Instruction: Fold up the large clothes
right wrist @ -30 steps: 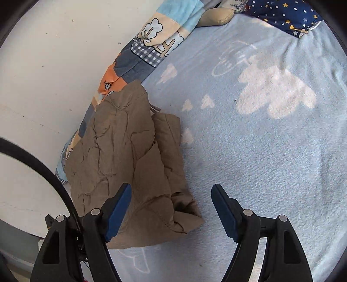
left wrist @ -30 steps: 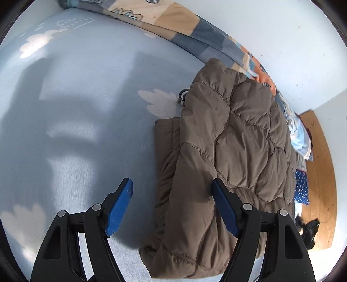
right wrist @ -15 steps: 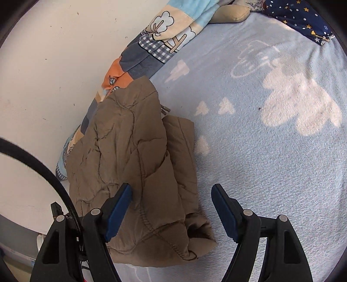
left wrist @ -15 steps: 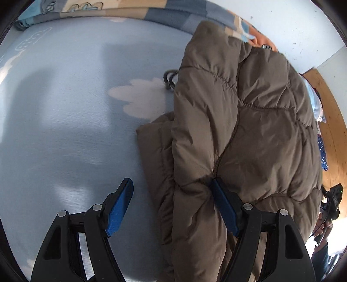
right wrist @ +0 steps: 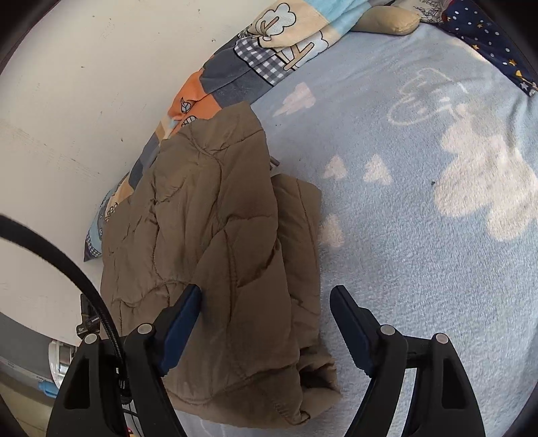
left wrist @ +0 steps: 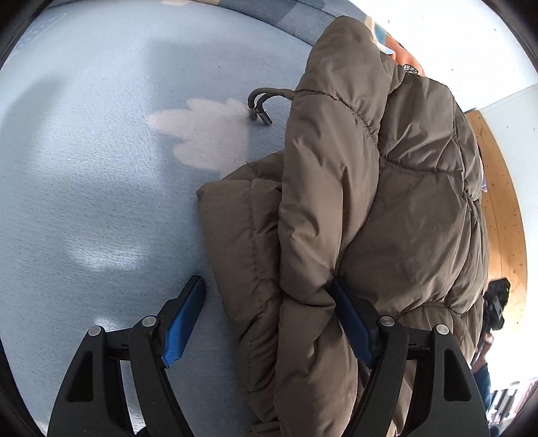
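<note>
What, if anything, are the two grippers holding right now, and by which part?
Nothing is held. The left gripper and right gripper both stand open over the brown puffer jacket, its folds between their fingers but not pinched.

- we see a bed [right wrist: 420, 269] covered by a pale blue fleece blanket [left wrist: 101, 201] with white cloud and heart shapes.
- a brown quilted jacket [right wrist: 218, 252] lies folded on the blanket, near the wall-side edge, its upper layer overlapping a narrower fold underneath.
- a grey drawcord [left wrist: 260, 106] with two metal tips pokes out from under the jacket and rests on a white cloud.
- a patchwork quilt [right wrist: 242, 70] runs along the wall edge of the bed, and the jacket's far end touches it.
- a beige cushion [right wrist: 393, 20] and a navy starred pillow [right wrist: 487, 40] sit at the far end, well apart from the jacket.
</note>
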